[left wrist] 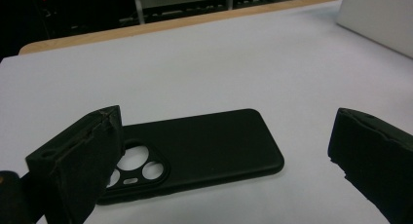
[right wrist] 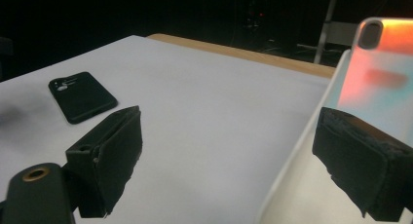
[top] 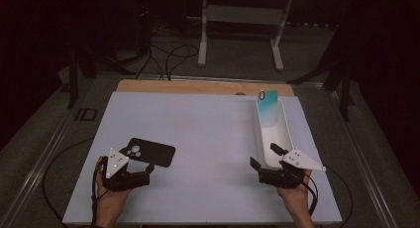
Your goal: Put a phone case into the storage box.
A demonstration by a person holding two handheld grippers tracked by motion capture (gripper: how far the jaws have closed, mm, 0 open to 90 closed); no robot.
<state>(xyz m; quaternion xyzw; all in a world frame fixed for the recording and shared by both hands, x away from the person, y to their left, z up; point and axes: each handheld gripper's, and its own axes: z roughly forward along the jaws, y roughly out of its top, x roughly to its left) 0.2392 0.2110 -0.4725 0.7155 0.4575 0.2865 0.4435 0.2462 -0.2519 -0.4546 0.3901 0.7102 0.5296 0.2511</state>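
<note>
The bench point(top: 208, 139) carries a white tray point(top: 285, 134) at the right, a teal case point(top: 267, 106) leaning at its far end; the black case point(top: 151, 152) lies flat at front left, long axis across the bench, camera holes toward the left hand-held gripper point(top: 141, 171), whose jaws gape around that end; the right hand-held gripper point(top: 265, 158) straddles the tray's near wall, agape; in its view, the teal case is cut off by the edge.
</note>
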